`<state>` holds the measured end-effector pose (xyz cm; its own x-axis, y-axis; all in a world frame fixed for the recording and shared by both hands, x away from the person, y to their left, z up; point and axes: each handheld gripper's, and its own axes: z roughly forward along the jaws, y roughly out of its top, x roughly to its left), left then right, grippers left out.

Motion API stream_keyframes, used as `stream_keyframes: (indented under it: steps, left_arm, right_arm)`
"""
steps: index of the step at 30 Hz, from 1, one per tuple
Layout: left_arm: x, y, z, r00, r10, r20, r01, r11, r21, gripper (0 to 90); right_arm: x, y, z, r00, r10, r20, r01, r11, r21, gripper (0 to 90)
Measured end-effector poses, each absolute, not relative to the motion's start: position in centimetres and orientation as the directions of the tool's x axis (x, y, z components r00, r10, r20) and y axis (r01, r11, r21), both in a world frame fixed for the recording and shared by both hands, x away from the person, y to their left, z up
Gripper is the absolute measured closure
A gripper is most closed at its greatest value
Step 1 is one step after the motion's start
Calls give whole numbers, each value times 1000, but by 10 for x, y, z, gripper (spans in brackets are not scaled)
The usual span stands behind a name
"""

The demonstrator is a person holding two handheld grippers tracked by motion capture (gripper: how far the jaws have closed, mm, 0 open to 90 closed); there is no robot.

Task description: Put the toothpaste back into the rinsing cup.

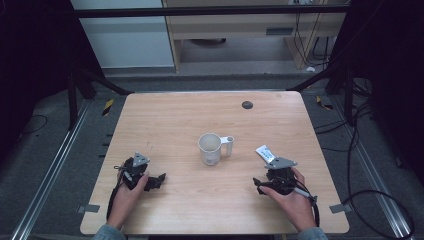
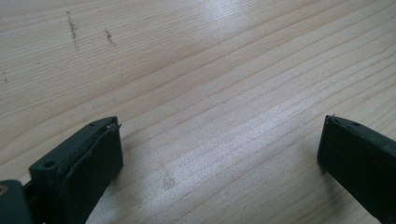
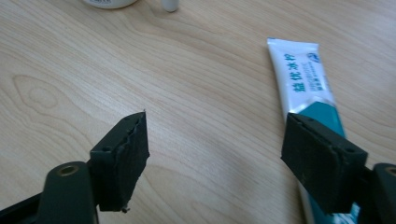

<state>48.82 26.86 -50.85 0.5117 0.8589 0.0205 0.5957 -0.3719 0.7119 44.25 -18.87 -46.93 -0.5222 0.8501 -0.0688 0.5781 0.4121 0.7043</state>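
The right gripper (image 1: 264, 183) rested low on the table (image 1: 175, 120) near its right front corner, the hand (image 1: 290, 197) wrapped around it from behind, jaws spread wide with nothing between them. The left gripper (image 1: 159, 179), likewise gaping and empty, lay under the other hand (image 1: 127, 192) near the left front. The toothpaste tube (image 3: 303, 79) lay flat just beside the right gripper's outer jaw, the white mug (image 1: 210, 148) standing farther off at mid-table.

A pale wooden table (image 1: 165, 120) stands on grey floor (image 1: 45, 160); beyond, a light cabinet (image 1: 250, 25) and dark frame bars (image 1: 200, 11).
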Motion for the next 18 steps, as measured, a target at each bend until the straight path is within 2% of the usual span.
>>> stream_keyframes:
  steps: [6,18]
  left_arm:
    - [488,269,-509,511,859,21,596,-372,712,0]
    - [488,268,-509,510,860,21,596,-371,712,0]
  right_arm:
    - [435,-202,-441,-510,852,-119,574,441,690,281]
    - [440,-224,-406,-499,858,-125,590,442,676,379]
